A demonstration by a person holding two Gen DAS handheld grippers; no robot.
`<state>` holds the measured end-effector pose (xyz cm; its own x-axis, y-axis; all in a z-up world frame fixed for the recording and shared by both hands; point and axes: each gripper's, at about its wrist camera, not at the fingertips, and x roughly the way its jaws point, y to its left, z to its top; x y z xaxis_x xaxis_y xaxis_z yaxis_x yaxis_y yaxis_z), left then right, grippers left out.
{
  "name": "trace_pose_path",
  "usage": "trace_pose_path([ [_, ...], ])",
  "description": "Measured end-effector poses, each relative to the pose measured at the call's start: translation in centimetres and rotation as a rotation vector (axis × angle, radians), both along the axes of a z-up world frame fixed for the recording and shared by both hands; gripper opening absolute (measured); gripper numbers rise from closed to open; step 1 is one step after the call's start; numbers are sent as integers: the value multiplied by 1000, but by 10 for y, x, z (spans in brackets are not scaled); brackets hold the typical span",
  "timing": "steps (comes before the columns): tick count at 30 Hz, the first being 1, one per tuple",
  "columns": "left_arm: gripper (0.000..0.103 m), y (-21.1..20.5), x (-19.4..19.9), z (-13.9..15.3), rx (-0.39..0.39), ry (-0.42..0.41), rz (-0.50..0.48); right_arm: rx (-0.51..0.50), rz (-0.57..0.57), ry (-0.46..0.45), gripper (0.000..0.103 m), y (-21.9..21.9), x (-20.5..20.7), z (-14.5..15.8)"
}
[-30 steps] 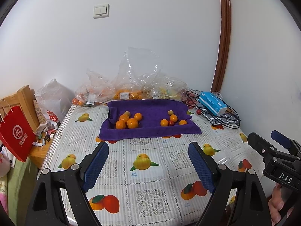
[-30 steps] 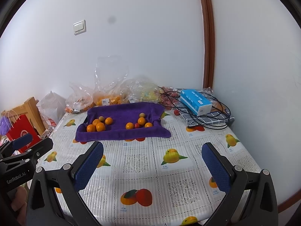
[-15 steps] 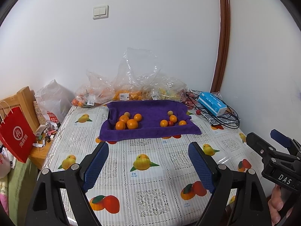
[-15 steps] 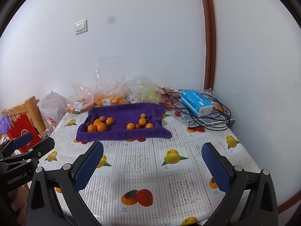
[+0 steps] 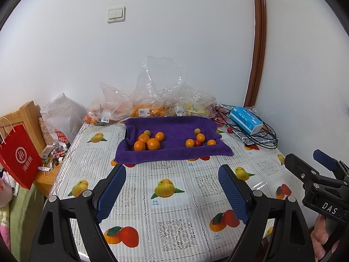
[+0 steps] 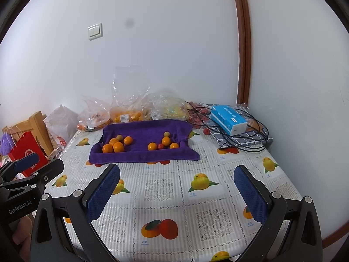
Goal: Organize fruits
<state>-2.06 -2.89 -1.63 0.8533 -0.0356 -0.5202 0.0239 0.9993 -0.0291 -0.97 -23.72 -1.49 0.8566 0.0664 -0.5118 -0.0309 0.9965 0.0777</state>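
Already the fruit lies in two loose groups on the purple towel [image 5: 174, 135], which covers what seems to be a shallow tray near the far edge of the table [image 5: 170, 198]. Left group [image 5: 148, 140]: four oranges close together with one small brownish fruit behind them. Right group [image 5: 199, 140]: three smaller oranges, a small red fruit [image 5: 197, 143] among them, and a pale round fruit [image 5: 197, 130] at the back. The two groups are well apart, with bare towel between. As a judgement, sorting is only partly done: sizes look roughly separated, yet the red and brownish pieces sit mixed with the oranges in both groups, so these odd ones are left to place; at this range their kind cannot be told with certainty.

Left gripper [image 5: 172, 192] and right gripper [image 6: 176, 191] hover over the near half of the table, both with jaws spread wide and holding nothing, both well short of the towel. Neither touches any fruit.

Behind the towel, clear bags [image 5: 152, 100] against the wall hold more oranges and yellow fruit, possibly further stock to sort. To the right lie a blue box [image 5: 245, 120] and black cables [image 5: 261, 135]; a red bag [image 5: 18, 155] stands left of the table.
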Motion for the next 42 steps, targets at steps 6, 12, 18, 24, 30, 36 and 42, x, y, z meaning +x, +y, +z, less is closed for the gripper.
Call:
trace_pose_path([
  [6, 86, 1, 0, 0, 2, 0, -1, 0, 1, -1, 103, 0, 0, 0],
  [12, 86, 1, 0, 0, 1, 1, -3, -1, 2, -2, 103, 0, -1, 0],
  [18, 86, 3, -2, 3, 0, -2, -6, -5, 2, -2, 103, -1, -1, 1],
  [24, 86, 3, -3, 4, 1, -3, -5, -4, 6, -3, 103, -2, -2, 2],
  [30, 86, 3, -3, 4, 1, -2, -7, -5, 8, -3, 103, -2, -2, 2],
  [36, 86, 3, -3, 4, 2, -2, -6, -4, 11, -1, 103, -4, -2, 1],
  [42, 86, 3, -3, 4, 3, -3, -5, -2, 15, -4, 103, -4, -2, 0],
])
